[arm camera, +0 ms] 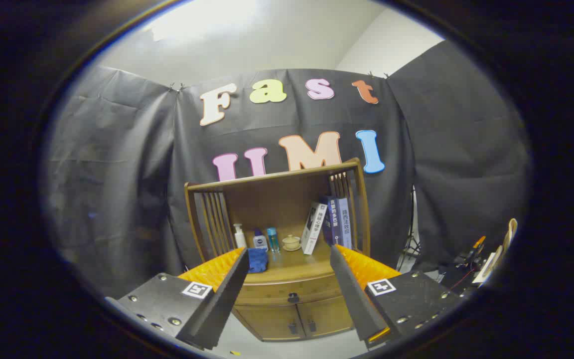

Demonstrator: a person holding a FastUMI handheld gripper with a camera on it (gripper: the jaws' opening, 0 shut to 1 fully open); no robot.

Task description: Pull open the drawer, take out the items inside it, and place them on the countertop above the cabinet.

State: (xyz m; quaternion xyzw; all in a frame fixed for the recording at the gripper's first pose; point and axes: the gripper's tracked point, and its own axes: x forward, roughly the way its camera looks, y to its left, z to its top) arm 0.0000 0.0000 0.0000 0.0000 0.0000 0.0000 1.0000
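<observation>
Gripper (287, 259) fingers spread (holding nothing) before the closed drawer (292, 289) of the cabinet (287, 319).

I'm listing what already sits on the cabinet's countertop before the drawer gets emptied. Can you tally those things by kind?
Bottles: 3
Books: 3
Lidded cup on saucer: 1
Blue cloth: 1
Total: 8
Gripper open, drawer shut.

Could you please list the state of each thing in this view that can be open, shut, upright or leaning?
hand-held gripper: open, holding nothing, short of the cabinet.
drawer: shut, knob untouched.
cabinet doors: both shut.
books: standing on the countertop, the white one leaning.
pump bottle: upright.
blue cloth: lying crumpled on the countertop.
lidded cup: upright, lid on.
</observation>
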